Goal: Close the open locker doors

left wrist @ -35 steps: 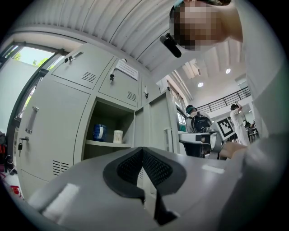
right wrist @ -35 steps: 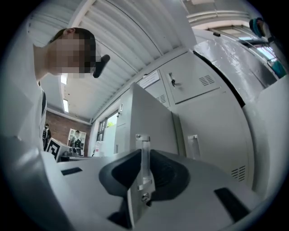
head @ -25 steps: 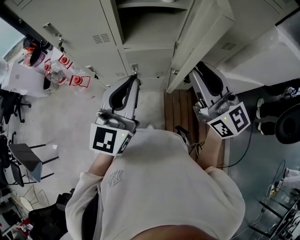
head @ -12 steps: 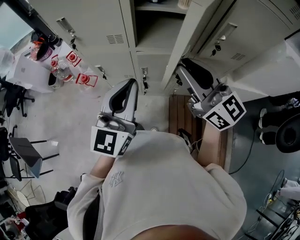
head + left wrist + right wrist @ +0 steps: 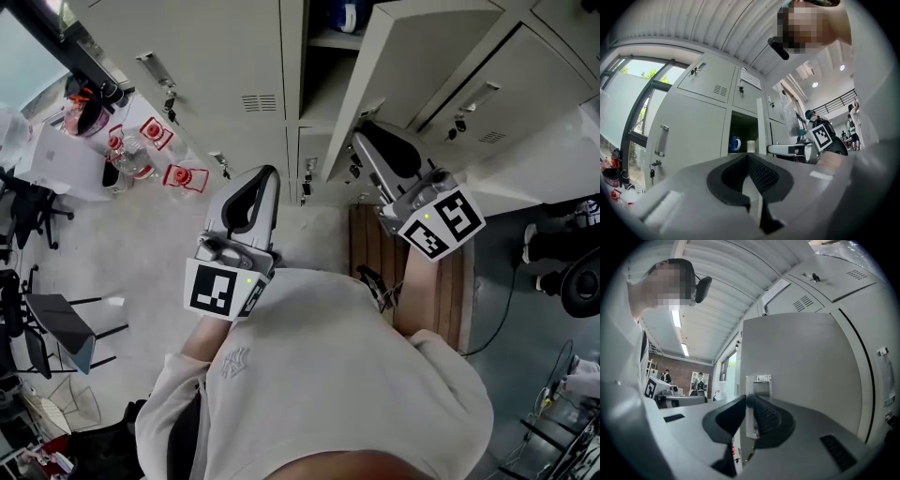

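Note:
An open grey locker door swings out from the open compartment, which holds a blue mug and a white cup. My right gripper is at the door's free edge. Its jaws have just been closing, and in the right gripper view they clamp the door's edge at the pale latch plate. My left gripper hangs shut and empty in front of the closed lower locker, left of the opening; in its own view the tips meet.
Closed lockers with handles and hanging keys run to the left. Bottles and red tags lie at the far left, chairs below them. A wooden board lies on the floor under the door. People stand in the distance.
The lockers have slid down and right in the head view, showing more of the open compartment. My right gripper moved left from beside the door onto its free edge. The left gripper drifted slightly right.

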Demonstrator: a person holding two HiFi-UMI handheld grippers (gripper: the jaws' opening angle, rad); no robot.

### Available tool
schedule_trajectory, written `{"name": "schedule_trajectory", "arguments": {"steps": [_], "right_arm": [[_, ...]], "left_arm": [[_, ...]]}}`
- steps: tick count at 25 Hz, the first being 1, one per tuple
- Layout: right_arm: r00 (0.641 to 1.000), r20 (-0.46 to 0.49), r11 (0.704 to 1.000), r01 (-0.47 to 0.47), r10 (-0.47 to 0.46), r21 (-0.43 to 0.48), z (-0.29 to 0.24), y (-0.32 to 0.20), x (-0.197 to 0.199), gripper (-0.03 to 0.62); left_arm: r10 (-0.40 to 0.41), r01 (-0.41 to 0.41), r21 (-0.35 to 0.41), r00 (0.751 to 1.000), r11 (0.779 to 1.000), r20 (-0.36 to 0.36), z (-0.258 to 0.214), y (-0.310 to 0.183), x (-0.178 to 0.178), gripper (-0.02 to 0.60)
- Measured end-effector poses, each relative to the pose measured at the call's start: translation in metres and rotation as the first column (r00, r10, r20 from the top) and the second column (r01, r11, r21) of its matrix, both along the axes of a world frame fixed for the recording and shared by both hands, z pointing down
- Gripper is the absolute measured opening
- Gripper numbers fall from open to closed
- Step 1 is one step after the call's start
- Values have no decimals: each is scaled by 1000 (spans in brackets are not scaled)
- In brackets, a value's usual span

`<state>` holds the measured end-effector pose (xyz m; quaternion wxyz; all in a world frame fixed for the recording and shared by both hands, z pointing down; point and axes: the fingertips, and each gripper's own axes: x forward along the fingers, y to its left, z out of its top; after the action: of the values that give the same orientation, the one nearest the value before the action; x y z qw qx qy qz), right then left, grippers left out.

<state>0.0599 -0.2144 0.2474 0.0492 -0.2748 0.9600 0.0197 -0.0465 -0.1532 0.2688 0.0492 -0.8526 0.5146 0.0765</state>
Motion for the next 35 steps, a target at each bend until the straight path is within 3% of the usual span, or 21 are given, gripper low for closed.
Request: {"name": "schedule_trajectory", "arguments": {"steps": [15, 35], "right_arm": [[980, -3, 980, -197, 197, 7, 0, -69, -47, 52], [938, 14, 938, -346, 346, 0, 0, -128, -63, 51]], "left_arm": [[45, -45, -4, 999, 999, 3, -1, -40, -71, 2], [-13, 13, -8, 1000, 1000, -16, 3, -62, -139, 2]]}}
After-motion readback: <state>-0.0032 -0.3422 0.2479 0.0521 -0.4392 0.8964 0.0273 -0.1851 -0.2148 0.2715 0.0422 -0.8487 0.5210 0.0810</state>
